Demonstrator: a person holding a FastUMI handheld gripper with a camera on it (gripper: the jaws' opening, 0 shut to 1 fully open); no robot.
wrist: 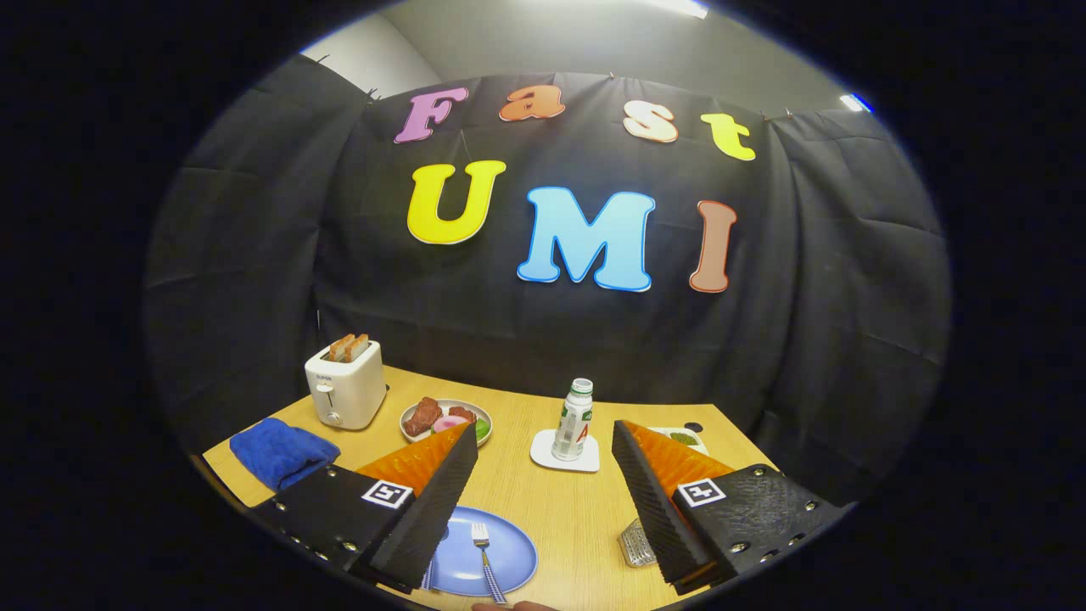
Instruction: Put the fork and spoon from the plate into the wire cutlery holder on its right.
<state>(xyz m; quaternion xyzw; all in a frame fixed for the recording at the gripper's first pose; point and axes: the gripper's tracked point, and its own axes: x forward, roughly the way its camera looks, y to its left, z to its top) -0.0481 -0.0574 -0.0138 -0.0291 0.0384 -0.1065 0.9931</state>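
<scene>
Gripper (pixel 543 450) in the foreground, its two fingers spread wide and holding nothing, raised above a wooden table (pixel 568 509). Left to right: a blue cloth (pixel 280 454) at the table's near left edge; a white toaster (pixel 345 386) with two bread slices standing in its slots, behind the cloth; a blue plate (pixel 509 552) beneath and just beside the left finger, bearing a fork (pixel 485 552) with a blue-and-white checked handle, tines pointing away from the camera. A second checked handle at the plate's left, half hidden by the finger, may be the spoon; this cannot be told. Beyond the left fingertip, a small dish of food (pixel 445 418). Between the fingers, farther off, a bottle (pixel 575 420) upright on a white coaster (pixel 564 454). The wire cutlery holder (pixel 636 543) shows partly beside the right finger, right of the plate.
</scene>
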